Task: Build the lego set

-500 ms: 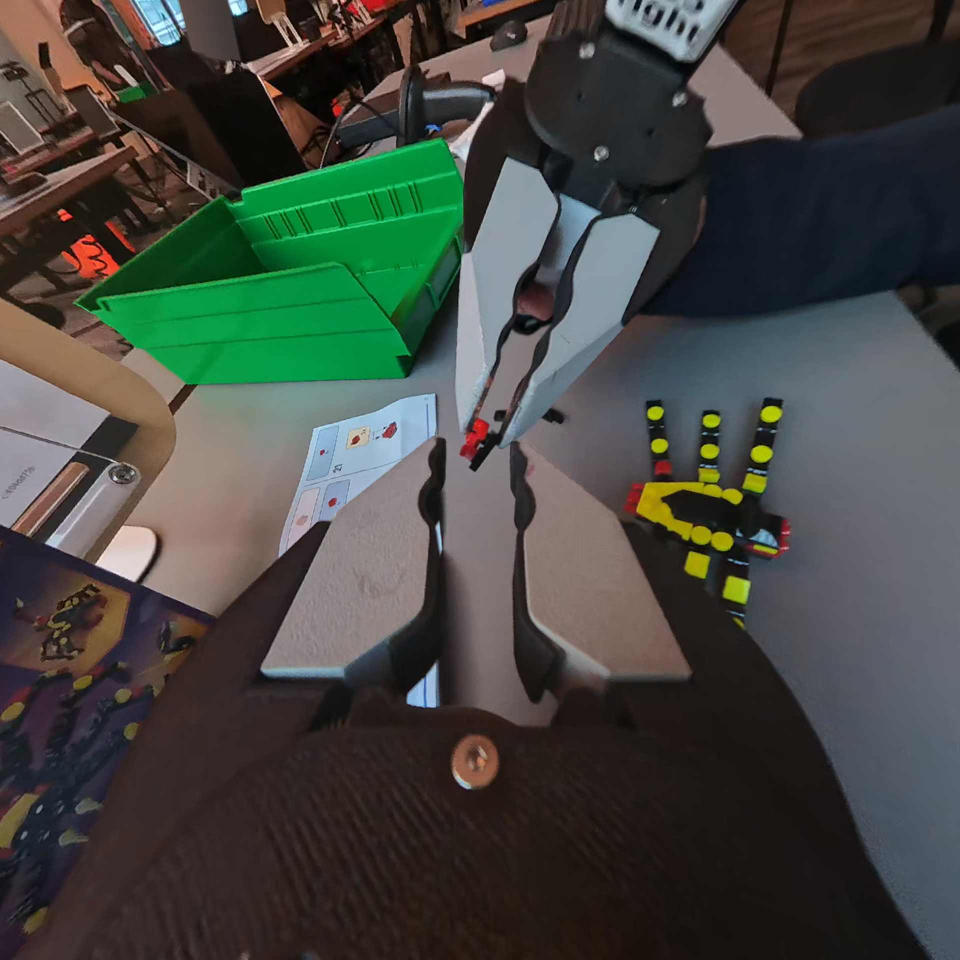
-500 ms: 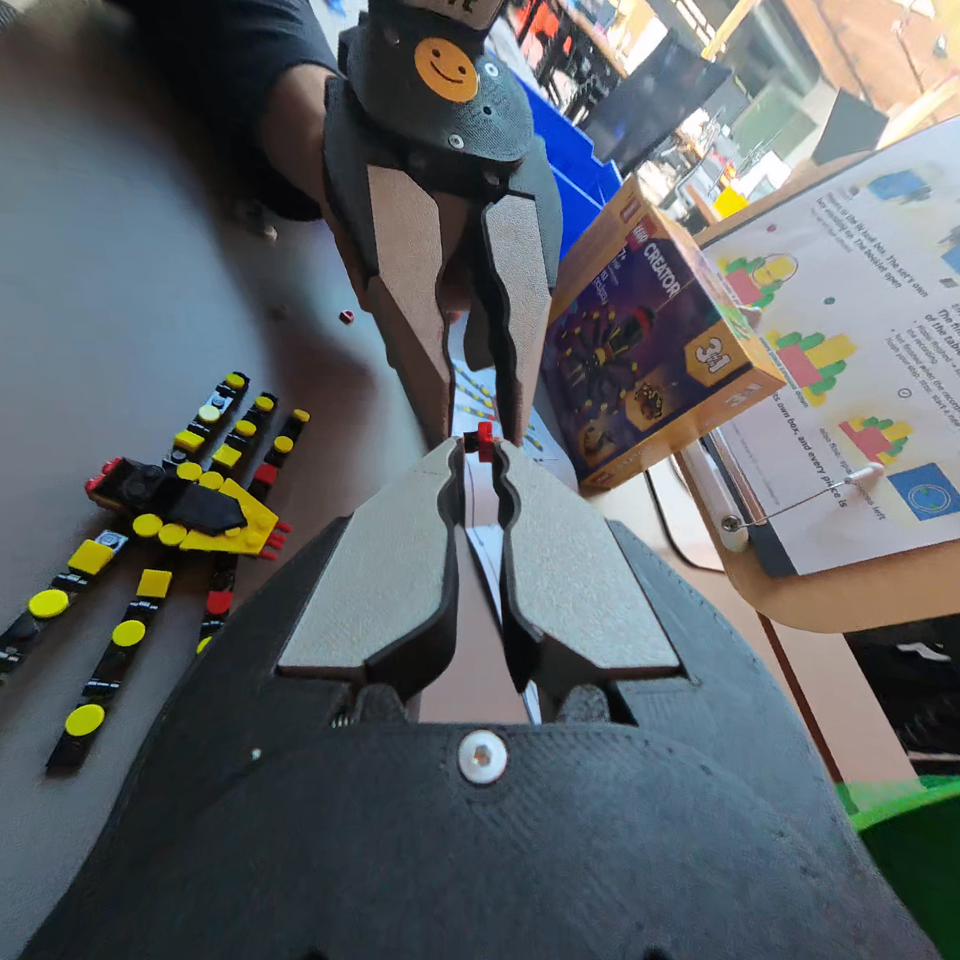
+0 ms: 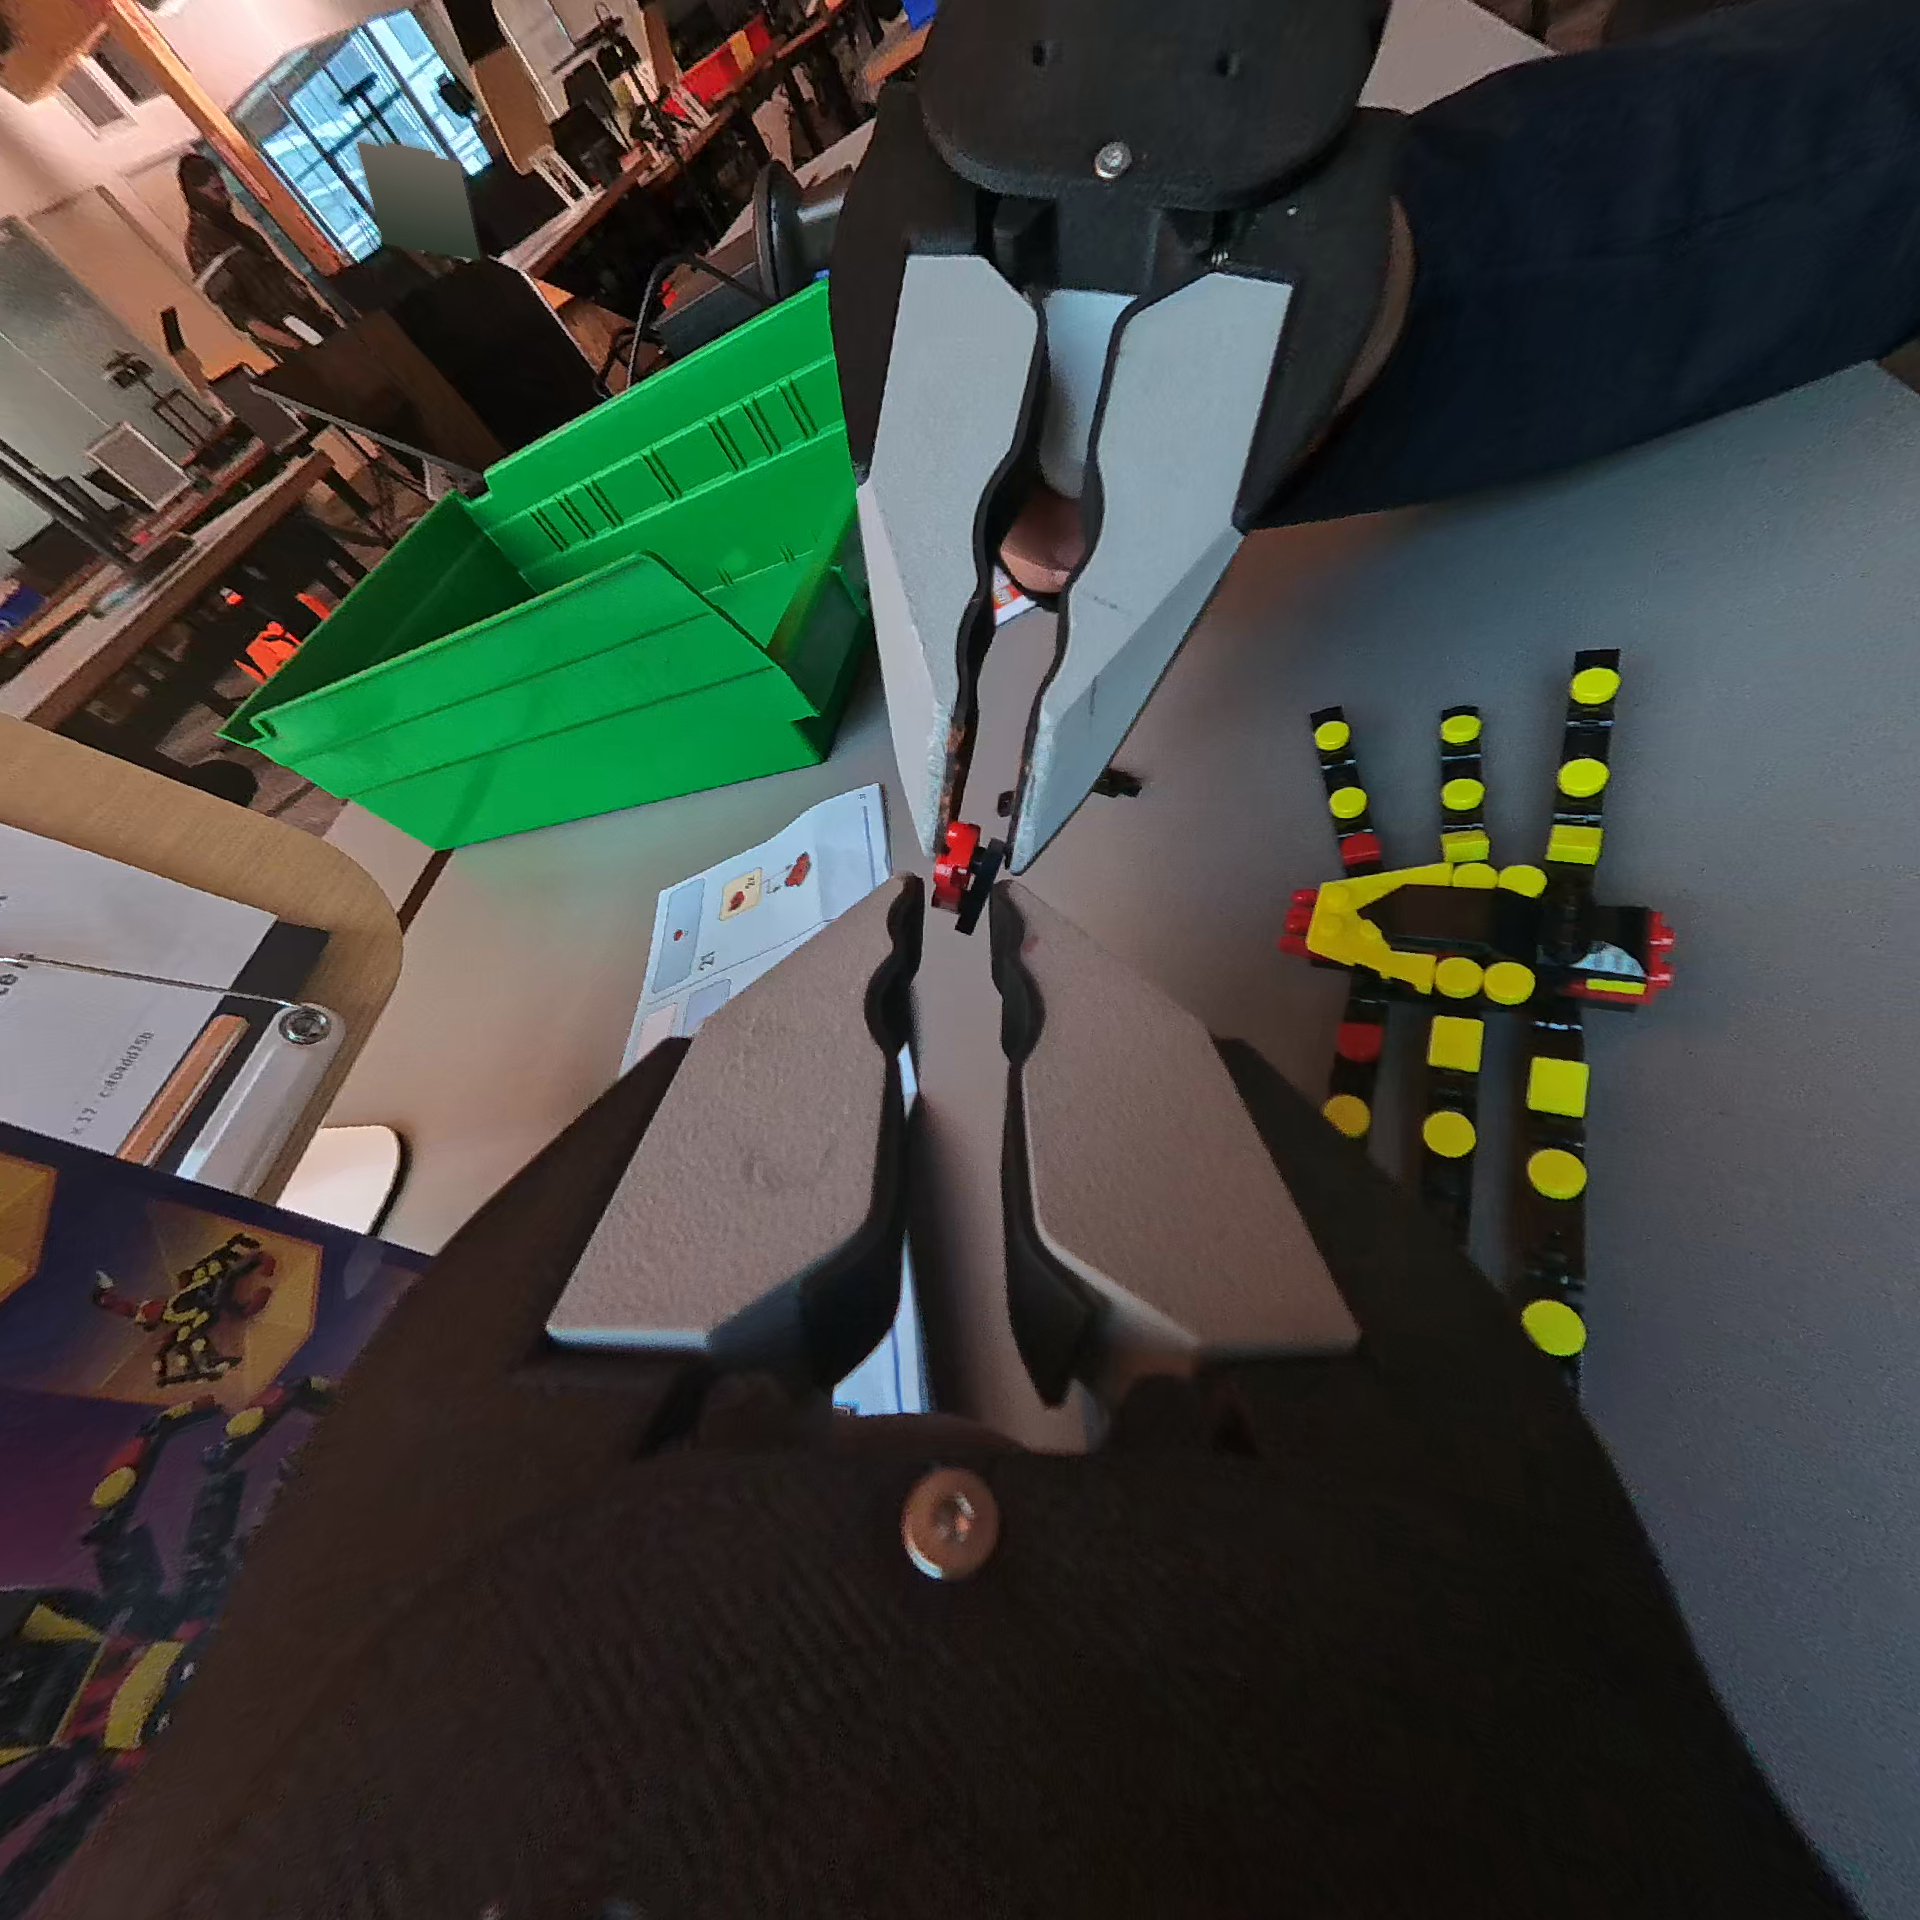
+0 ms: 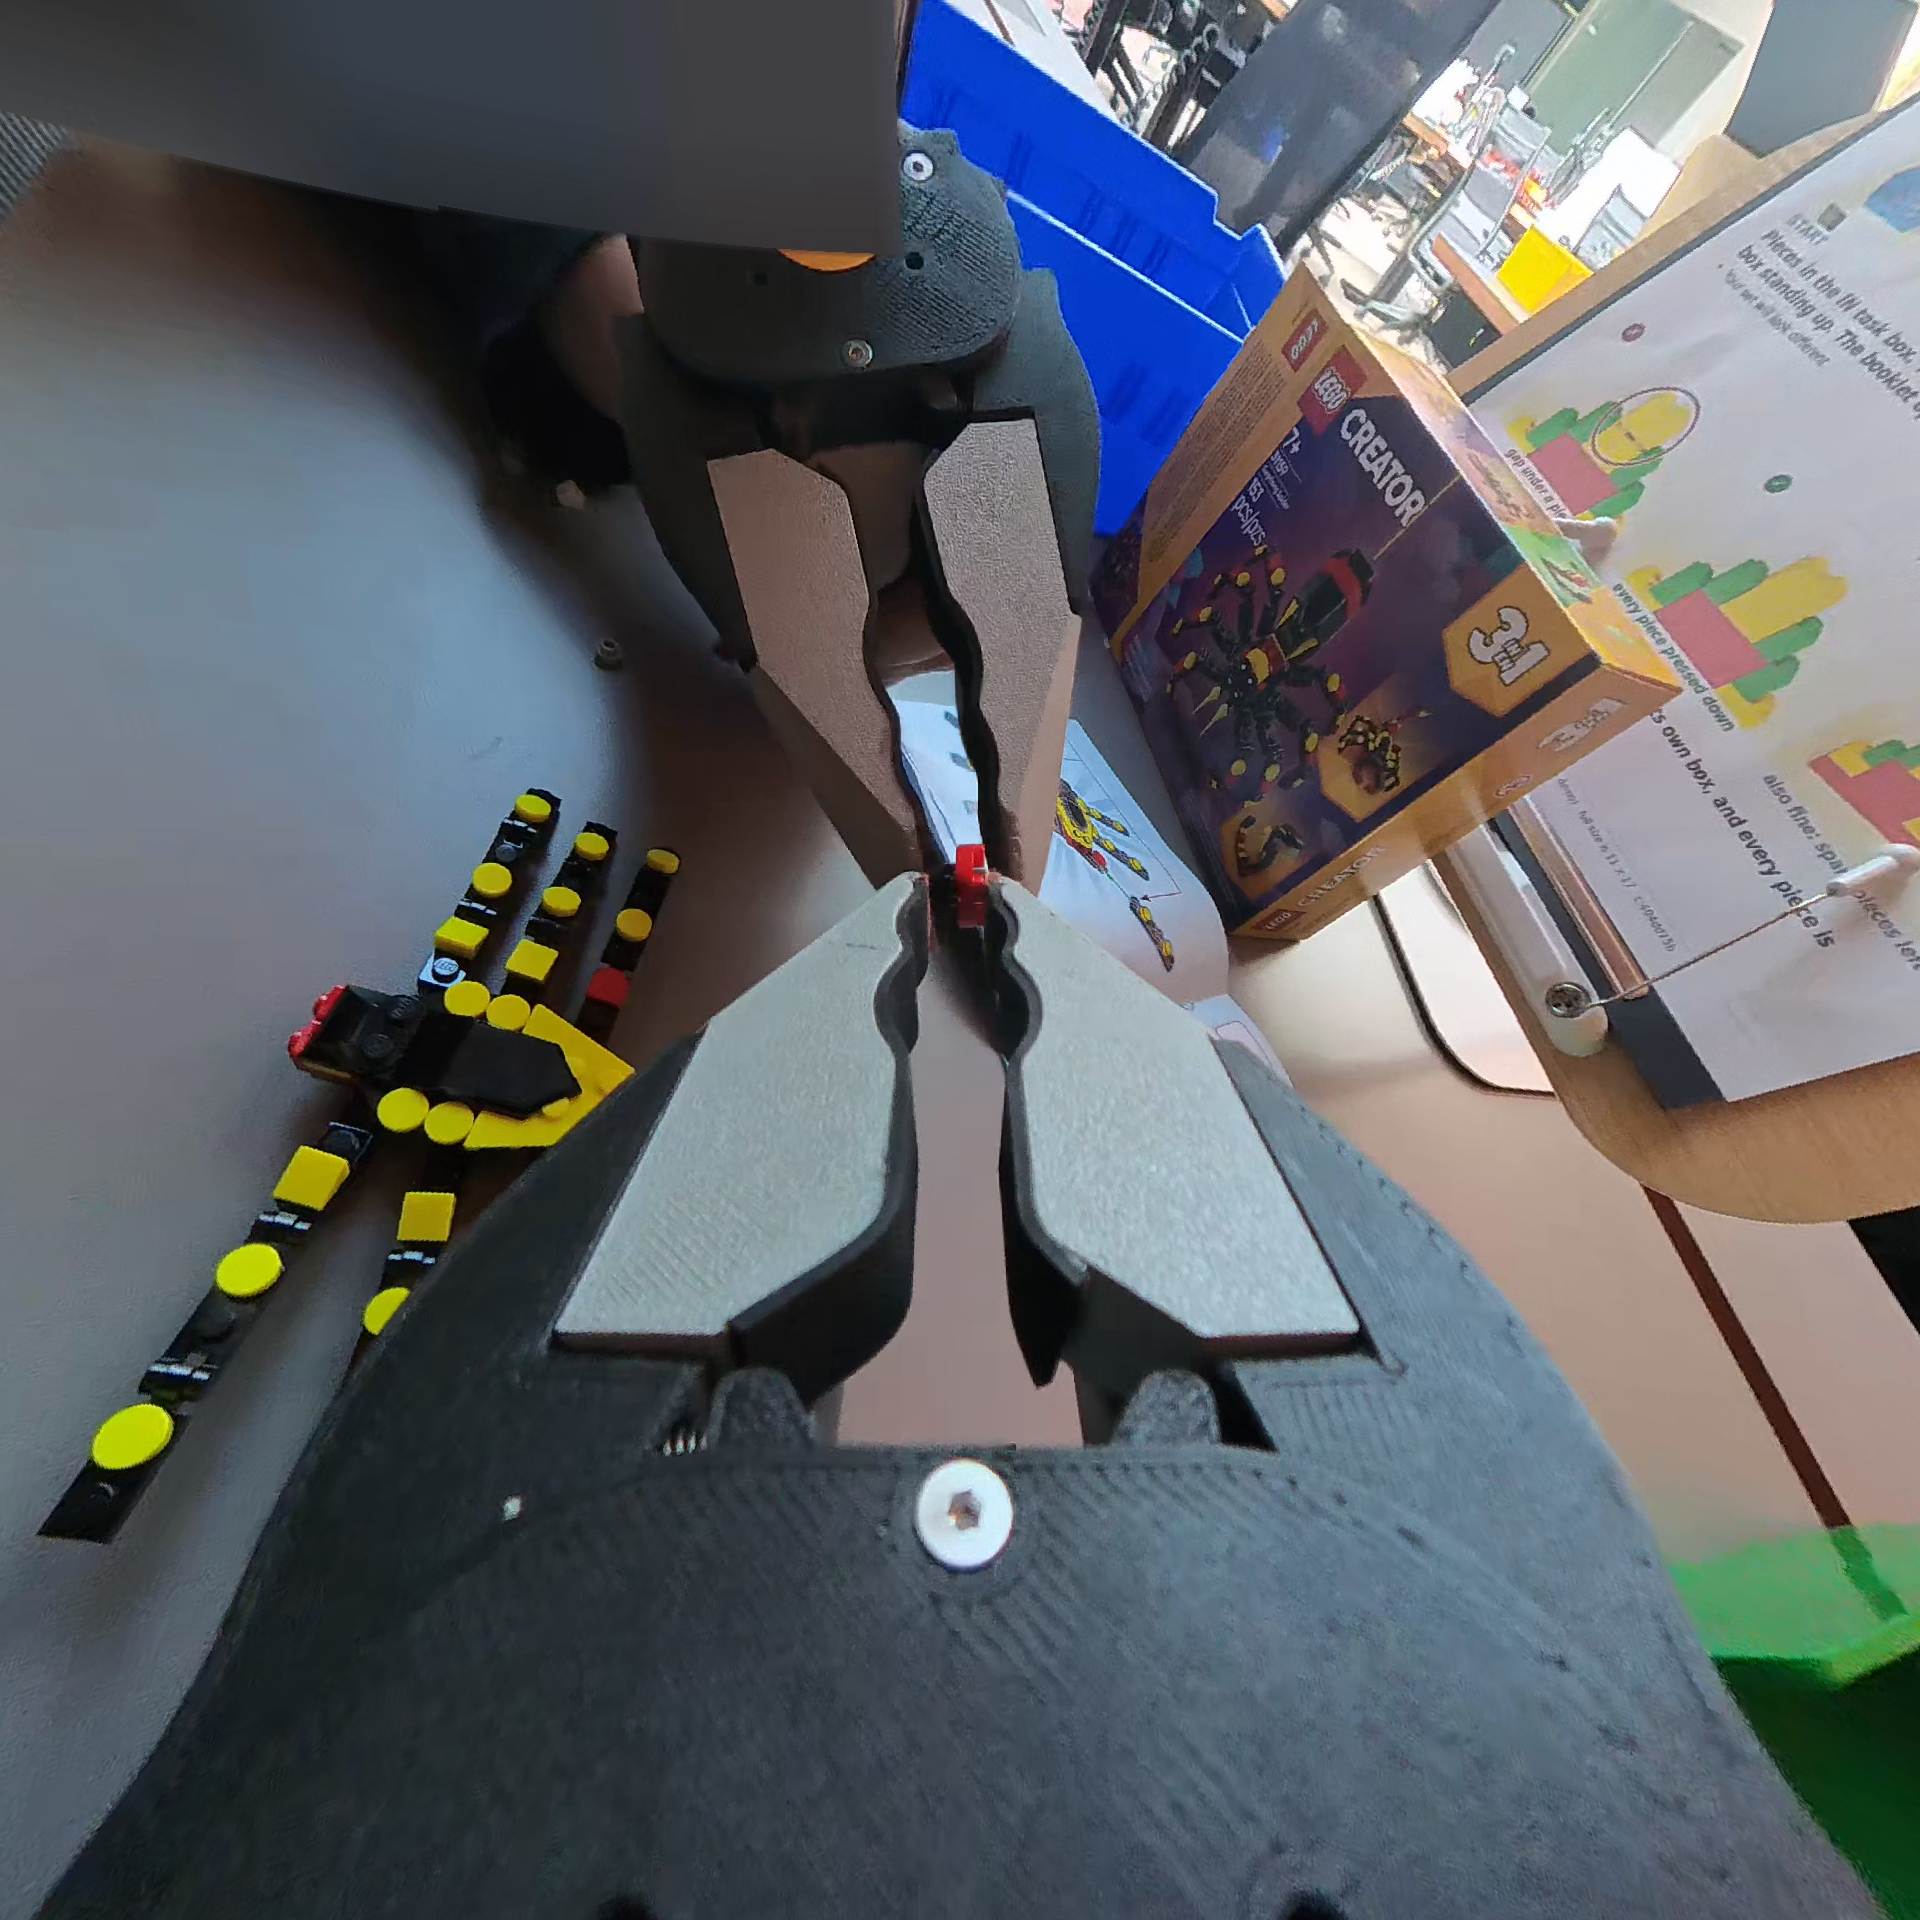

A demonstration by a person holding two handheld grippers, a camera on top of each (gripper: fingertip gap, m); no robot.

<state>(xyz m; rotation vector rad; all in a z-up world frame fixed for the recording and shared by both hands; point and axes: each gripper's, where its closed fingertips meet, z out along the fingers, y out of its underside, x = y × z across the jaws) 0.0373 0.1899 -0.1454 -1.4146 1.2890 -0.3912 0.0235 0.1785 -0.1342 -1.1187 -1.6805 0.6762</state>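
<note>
A small red and black lego piece [image 3: 964, 871] hangs in the air between my two grippers, which face each other tip to tip. My right gripper [image 4: 958, 899] is shut on it; the piece also shows in the right wrist view [image 4: 970, 883]. My left gripper [image 3: 956, 896] has its fingers drawn in narrow around the piece's lower black end. The flat black, yellow and red spider build [image 3: 1455, 935] lies on the grey table to the right of the left gripper, and to the left in the right wrist view [image 4: 468, 1060].
A green bin [image 3: 582, 675] stands at the back left. The instruction booklet [image 3: 769, 904] lies under the grippers. The set's box [image 4: 1351, 644] and a wooden board with a clipped sheet [image 4: 1714, 623] stand beside it. Blue bins [image 4: 1091, 239] are behind. A tiny loose piece [image 3: 1117, 784] lies on the table. Left and right tips are no more than a few centimetres apart.
The two grippers have come closer, tip to tip. My left gripper's fingers have narrowed around the piece that the right gripper holds.
</note>
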